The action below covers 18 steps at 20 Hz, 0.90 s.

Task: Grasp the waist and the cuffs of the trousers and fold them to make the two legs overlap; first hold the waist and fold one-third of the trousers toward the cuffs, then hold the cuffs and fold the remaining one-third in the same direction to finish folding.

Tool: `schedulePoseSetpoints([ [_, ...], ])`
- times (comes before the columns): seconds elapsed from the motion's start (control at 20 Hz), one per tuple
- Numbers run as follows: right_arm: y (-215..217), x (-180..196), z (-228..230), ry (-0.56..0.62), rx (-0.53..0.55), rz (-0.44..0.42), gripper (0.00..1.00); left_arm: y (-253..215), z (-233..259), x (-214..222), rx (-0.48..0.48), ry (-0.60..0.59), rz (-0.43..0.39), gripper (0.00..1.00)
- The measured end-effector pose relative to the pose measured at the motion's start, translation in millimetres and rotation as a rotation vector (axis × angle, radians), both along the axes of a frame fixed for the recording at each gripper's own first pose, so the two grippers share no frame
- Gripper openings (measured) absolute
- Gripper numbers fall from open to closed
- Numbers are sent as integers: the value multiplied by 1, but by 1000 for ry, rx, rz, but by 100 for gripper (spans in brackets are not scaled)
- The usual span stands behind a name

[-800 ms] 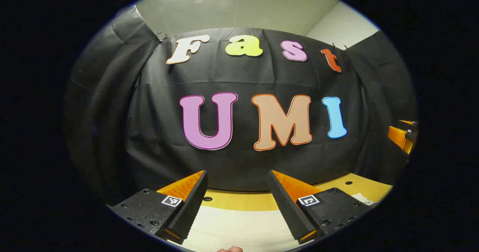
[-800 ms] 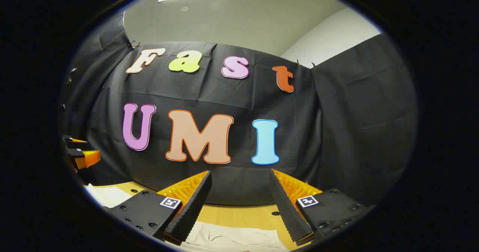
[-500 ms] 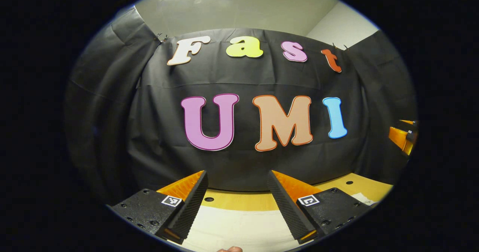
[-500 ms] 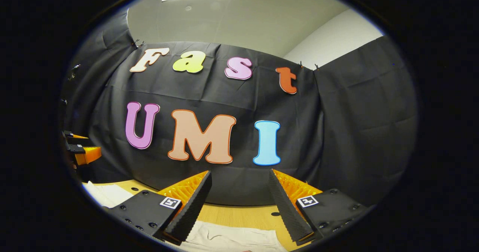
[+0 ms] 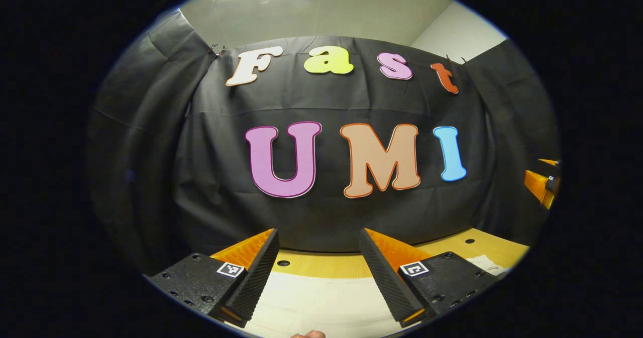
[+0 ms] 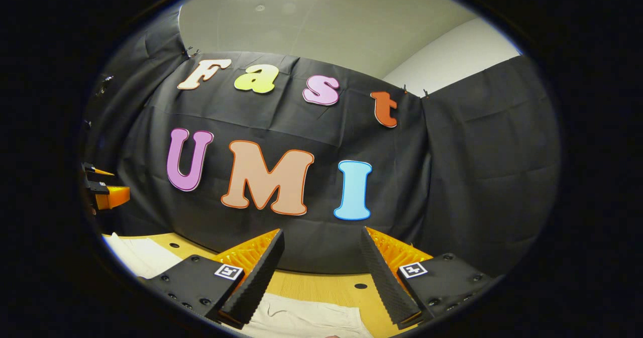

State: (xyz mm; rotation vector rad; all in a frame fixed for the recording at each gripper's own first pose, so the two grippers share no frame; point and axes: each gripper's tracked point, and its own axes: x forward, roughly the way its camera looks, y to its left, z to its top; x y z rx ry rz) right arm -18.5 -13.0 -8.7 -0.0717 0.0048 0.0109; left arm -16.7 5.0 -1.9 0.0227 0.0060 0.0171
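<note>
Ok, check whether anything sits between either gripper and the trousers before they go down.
Nothing visible does. The left gripper is open above the pale trousers, with only bare cloth between its fingers. The right gripper is open too, with trousers and bare wooden table below it.

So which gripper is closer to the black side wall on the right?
Right. The right gripper sits beside the side wall; the left gripper is across the table, farther off.

We see cream-white trousers [image 5: 321, 303], plain, no pattern, on a honey-yellow wood tabletop [image 5: 326, 266] dotted with dark holes; black booth wall [image 6: 482, 167] behind, pale grey-green ceiling [image 6: 321, 31] above.
</note>
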Motion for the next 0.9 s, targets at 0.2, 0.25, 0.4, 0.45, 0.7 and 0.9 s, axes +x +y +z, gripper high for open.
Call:
schedulePoseSetpoints([
  [0.2,-14,-7,-15,31,-66,12,98,2,3,-4,-4,-11,11,96],
  [0.25,-19,-9,-20,39,-95,18,97,4,3,-5,-6,-12,17,96],
  [0.4,-32,-19,-32,62,-166,29,97,10,-1,-7,-6,0,36,96],
  [0.45,-37,-21,-38,74,-190,33,97,11,-2,-8,-8,3,43,96],
  [0.7,-63,-42,-76,151,-330,66,97,11,-4,-10,-8,13,63,96],
  [0.9,-84,-64,-116,232,-446,109,97,8,-4,-11,4,10,77,96],
])
